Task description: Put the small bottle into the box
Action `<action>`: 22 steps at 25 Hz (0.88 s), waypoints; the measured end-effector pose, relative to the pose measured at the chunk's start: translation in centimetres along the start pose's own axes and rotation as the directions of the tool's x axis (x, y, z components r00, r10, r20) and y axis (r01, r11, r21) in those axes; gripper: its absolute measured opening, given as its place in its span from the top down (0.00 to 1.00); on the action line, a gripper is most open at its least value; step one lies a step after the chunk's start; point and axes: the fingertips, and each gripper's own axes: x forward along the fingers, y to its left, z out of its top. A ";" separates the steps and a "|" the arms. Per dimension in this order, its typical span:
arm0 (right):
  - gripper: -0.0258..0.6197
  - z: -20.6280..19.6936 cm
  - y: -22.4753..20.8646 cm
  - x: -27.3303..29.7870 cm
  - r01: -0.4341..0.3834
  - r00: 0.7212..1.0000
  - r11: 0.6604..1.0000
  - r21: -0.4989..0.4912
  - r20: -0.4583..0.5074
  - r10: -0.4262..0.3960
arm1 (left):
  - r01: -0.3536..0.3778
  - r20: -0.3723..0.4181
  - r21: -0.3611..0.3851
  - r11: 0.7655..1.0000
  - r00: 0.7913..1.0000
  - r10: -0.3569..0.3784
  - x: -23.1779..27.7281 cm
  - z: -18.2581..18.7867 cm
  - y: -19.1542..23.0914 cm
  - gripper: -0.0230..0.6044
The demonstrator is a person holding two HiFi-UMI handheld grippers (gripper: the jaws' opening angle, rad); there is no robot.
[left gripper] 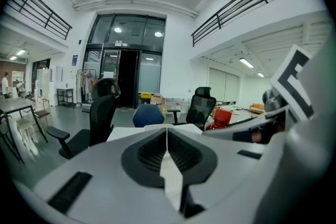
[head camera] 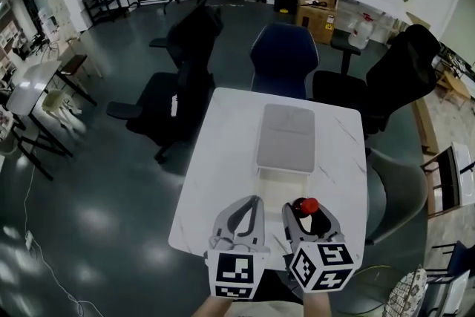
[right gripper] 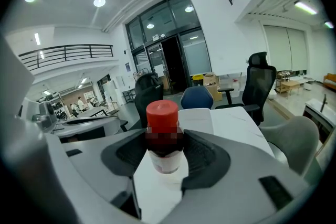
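Closest to us, the right gripper [head camera: 306, 211] is clamped on the small bottle [head camera: 307, 205], one jaw on either side of its body just below the cap. In the right gripper view the small bottle [right gripper: 161, 113] stands upright between the ribbed pads [right gripper: 202, 152]. It has a round red cap, a dark stretch beneath it and a pale, whitish lower body that sticks out under the jaws. Beside it, the left gripper [head camera: 254, 201] has its jaws pressed together with nothing between them; the left gripper view shows them meeting along a single seam [left gripper: 167, 132]. Both grippers are over the near edge of the white desk [head camera: 215, 159], the left just beside the right, and the bottle is held above the desk, not resting on it. Just beyond the bottle, along the middle of the desk toward its far edge, lies the box [head camera: 286, 137]. It has a flat grey top and a white part at its near end [head camera: 276, 185], and we cannot tell what is inside it. Past the far edge stand a blue chair [head camera: 283, 59] and black office chairs [head camera: 189, 41] on a dark floor.
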 end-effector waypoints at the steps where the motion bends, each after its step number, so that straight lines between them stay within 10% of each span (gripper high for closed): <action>1: 0.61 0.0 -0.2 0.5 -0.003 1.000 1.000 -0.001 -0.006 0.003 | -0.002 -0.006 -0.003 1.000 1.000 0.002 0.5 -0.1 0.1 0.93; 22: 0.61 -1.9 -4.3 8.7 -0.018 0.988 1.000 0.020 -0.156 0.021 | -0.020 -0.139 -0.048 0.999 0.990 0.013 8.3 -3.7 1.8 0.93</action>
